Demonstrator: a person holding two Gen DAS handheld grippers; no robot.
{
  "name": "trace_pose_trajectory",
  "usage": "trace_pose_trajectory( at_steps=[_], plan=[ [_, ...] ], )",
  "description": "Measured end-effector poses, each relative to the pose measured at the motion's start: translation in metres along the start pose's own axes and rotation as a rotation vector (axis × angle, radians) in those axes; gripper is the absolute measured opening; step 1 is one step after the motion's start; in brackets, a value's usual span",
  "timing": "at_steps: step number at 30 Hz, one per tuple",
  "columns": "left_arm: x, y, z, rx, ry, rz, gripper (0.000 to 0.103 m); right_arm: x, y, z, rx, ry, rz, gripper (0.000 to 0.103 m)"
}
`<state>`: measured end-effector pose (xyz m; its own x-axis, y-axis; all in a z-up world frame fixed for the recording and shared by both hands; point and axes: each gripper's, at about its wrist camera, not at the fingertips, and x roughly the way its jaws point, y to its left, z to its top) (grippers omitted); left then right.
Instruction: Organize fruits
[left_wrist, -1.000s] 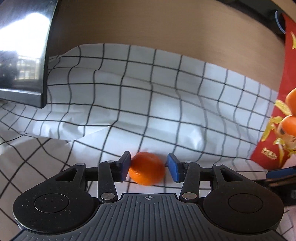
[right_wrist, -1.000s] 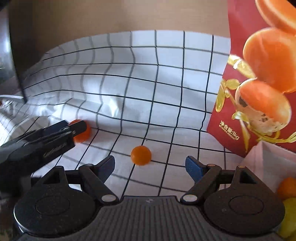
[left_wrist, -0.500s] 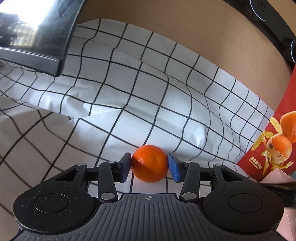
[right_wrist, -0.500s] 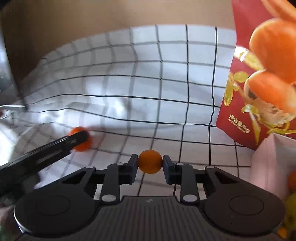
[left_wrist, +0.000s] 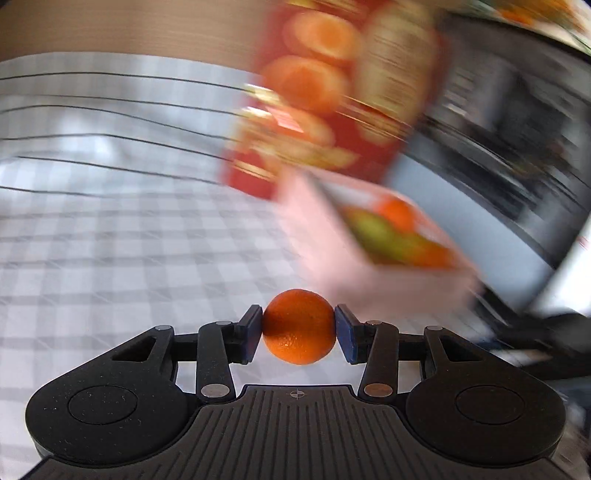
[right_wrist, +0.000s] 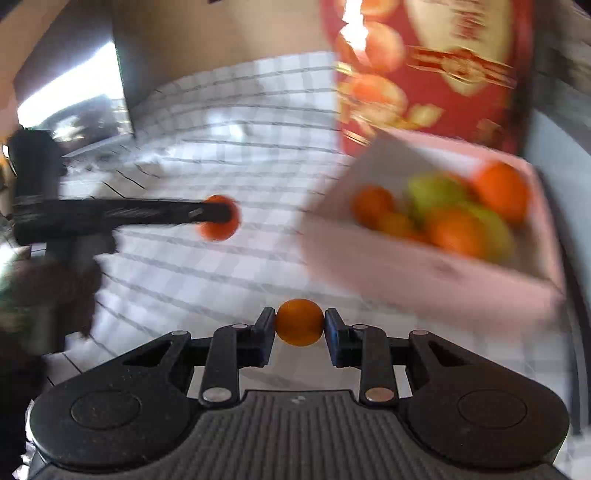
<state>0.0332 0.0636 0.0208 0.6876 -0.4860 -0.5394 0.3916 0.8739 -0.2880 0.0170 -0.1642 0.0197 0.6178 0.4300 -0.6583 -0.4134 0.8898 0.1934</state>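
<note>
Swung toward pink box | left claw clamped on mandarin, right claw on small orange | box fruit, red bag blurred | checked cloth over desk

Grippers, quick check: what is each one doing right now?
Left gripper: shut on a round orange mandarin.
Right gripper: shut on a smaller round orange fruit.

Blk grippers, blue-padded jaws, silver rivets
</note>
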Motion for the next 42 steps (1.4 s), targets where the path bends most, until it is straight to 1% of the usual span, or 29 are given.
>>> trace_pose_trajectory(
  at_steps=[1,2,5,7,9,10,11,13,15,17,19,20,22,23,29,33,38,42],
  plan=[
    [-0.001,-0.014,-0.007,0.014,0.006,-0.016,0.048,-0.005,-0.009,-0.010,0.005,0.002,-0.016,0.028],
    [-0.002,-0.027,-0.014,0.028,0.009,-0.014,0.048,-0.006,-0.016,-0.017,0.007,0.004,-0.026,0.028],
    [0.000,-0.048,-0.029,0.052,0.006,0.047,0.048,-0.011,-0.027,-0.034,-0.005,-0.008,-0.035,0.029],
    [-0.002,-0.049,-0.036,0.026,-0.001,0.088,0.048,-0.013,-0.028,-0.043,-0.024,-0.029,-0.021,0.031],
    [-0.006,-0.044,-0.042,-0.025,-0.007,0.124,0.048,-0.014,-0.023,-0.050,-0.071,-0.043,-0.029,0.051],
    [-0.007,-0.042,-0.046,-0.050,-0.016,0.134,0.048,-0.013,-0.019,-0.054,-0.103,-0.055,-0.047,0.069],
    [-0.010,-0.040,-0.048,-0.065,-0.034,0.127,0.048,-0.012,-0.017,-0.058,-0.132,-0.065,-0.068,0.076],
    [-0.014,-0.040,-0.052,-0.075,-0.053,0.132,0.049,-0.008,-0.015,-0.061,-0.170,-0.072,-0.091,0.077],
    [-0.013,-0.044,-0.054,-0.057,-0.065,0.148,0.049,-0.007,-0.019,-0.057,-0.152,-0.055,-0.066,0.078],
    [-0.011,-0.049,-0.056,-0.034,-0.075,0.167,0.049,-0.004,-0.023,-0.054,-0.129,-0.050,-0.062,0.084],
    [-0.009,-0.052,-0.058,-0.034,-0.086,0.181,0.050,-0.002,-0.023,-0.054,-0.126,-0.048,-0.068,0.085],
    [-0.006,-0.053,-0.059,-0.039,-0.091,0.183,0.050,-0.002,-0.021,-0.054,-0.135,-0.046,-0.073,0.088],
    [0.000,-0.051,-0.058,-0.065,-0.067,0.172,0.051,-0.001,-0.021,-0.056,-0.136,-0.045,-0.080,0.091],
    [0.001,-0.050,-0.058,-0.076,-0.063,0.169,0.051,-0.001,-0.022,-0.055,-0.134,-0.041,-0.077,0.095],
    [-0.004,-0.056,-0.062,-0.055,-0.069,0.198,0.050,0.002,-0.023,-0.055,-0.138,-0.017,-0.063,0.103],
    [-0.008,-0.061,-0.065,-0.040,-0.081,0.221,0.050,0.003,-0.023,-0.053,-0.150,0.000,-0.057,0.103],
    [-0.007,-0.059,-0.065,-0.044,-0.078,0.217,0.050,0.003,-0.022,-0.053,-0.153,-0.003,-0.061,0.103],
    [-0.007,-0.060,-0.065,-0.031,-0.077,0.224,0.050,0.004,-0.021,-0.052,-0.128,-0.009,-0.081,0.103]
  ],
)
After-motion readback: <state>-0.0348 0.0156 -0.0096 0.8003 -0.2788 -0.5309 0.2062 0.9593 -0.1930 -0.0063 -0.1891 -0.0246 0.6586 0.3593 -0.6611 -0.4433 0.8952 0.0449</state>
